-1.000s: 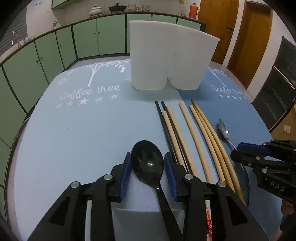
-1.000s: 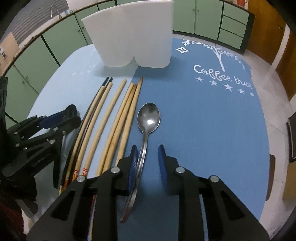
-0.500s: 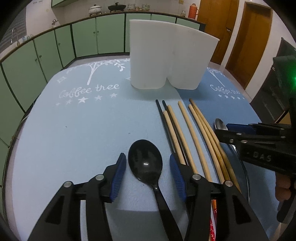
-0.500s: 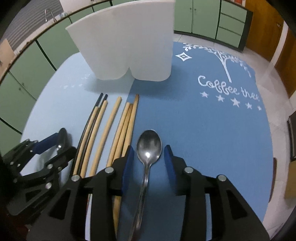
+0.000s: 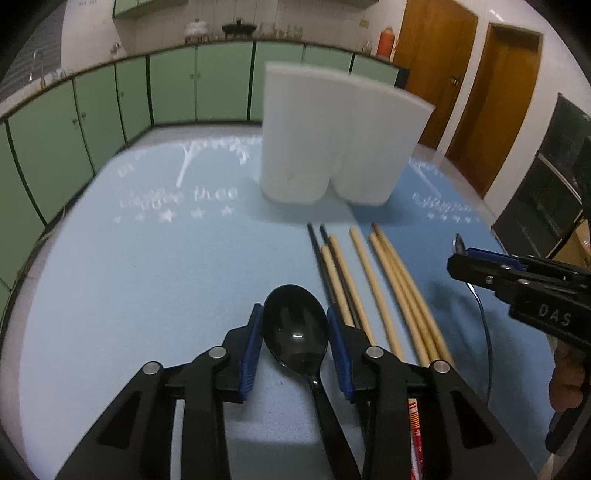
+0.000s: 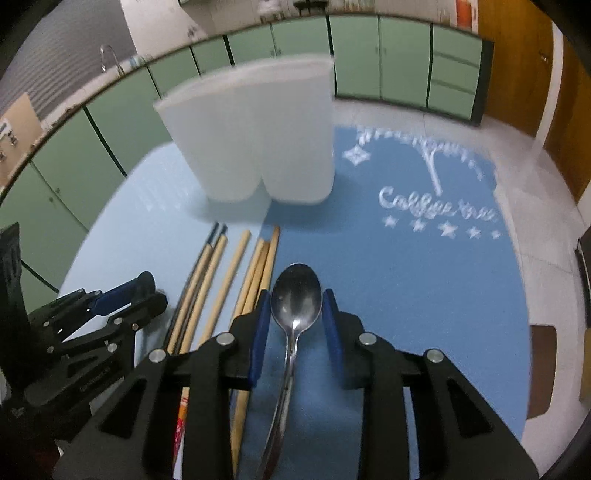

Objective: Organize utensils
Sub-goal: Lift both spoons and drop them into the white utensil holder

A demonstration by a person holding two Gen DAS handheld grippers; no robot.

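Both grips have closed in since 0.5 s ago: left hand-held gripper (image 5: 295, 339) now clamps the glossy black plastic spoon (image 5: 295, 328), right hand-held gripper (image 6: 295, 321) the shiny steel spoon (image 6: 295, 295), both lifted off the blue counter (image 5: 129, 295). Next prob. the tall white two-part plastic holder (image 5: 332, 140); bamboo chopsticks (image 5: 388, 291) left lying.

This is a home kitchen. Green cabinets (image 5: 166, 85) run along the walls under a dark countertop carrying a pot (image 5: 238, 26), a lidded dish (image 5: 195, 26) and an orange thermos (image 5: 386, 41). A faucet (image 6: 110, 55) stands at the counter. Wooden doors (image 5: 495, 99) lead out, and a blue "Coffee tree" mat (image 6: 424, 258) covers the table.
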